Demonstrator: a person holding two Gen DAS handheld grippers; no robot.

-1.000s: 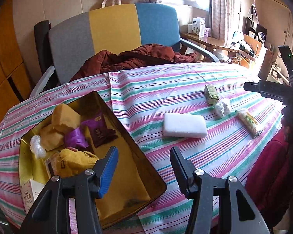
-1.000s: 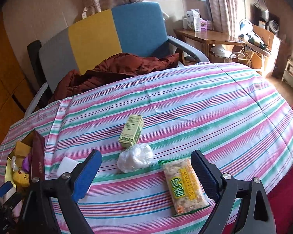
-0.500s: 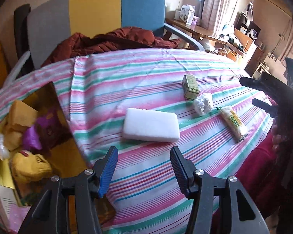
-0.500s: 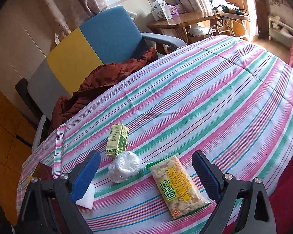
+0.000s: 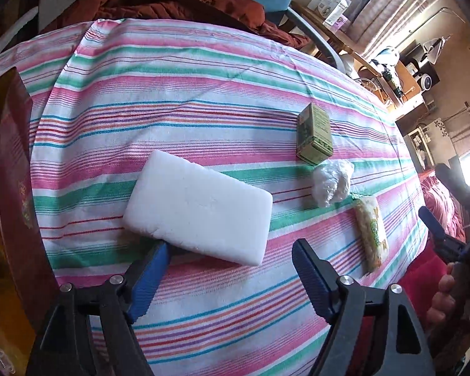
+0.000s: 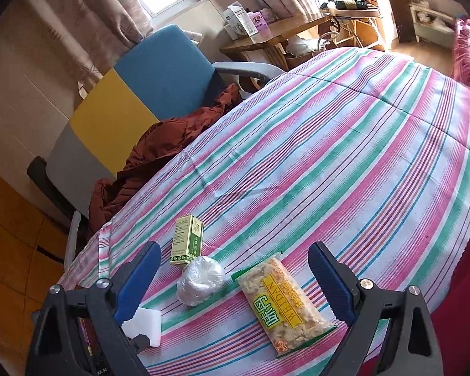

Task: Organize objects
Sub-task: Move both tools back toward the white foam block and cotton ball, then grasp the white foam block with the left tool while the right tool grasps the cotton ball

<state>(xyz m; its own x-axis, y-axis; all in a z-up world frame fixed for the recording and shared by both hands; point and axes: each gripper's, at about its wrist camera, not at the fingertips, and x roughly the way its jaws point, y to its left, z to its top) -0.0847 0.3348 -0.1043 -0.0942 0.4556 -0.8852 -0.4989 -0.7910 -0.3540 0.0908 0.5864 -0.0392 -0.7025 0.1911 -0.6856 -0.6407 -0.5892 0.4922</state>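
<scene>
left hand-held gripper (image 5: 232,250) spread wide, apparently touching white block (image 5: 199,202).

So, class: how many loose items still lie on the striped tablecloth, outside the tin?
4: a white block nearest the tin, a green box farther back, a clear-wrapped bundle just in front of the box, and a snack packet nearest the right gripper. The grippers might hide others.
</scene>
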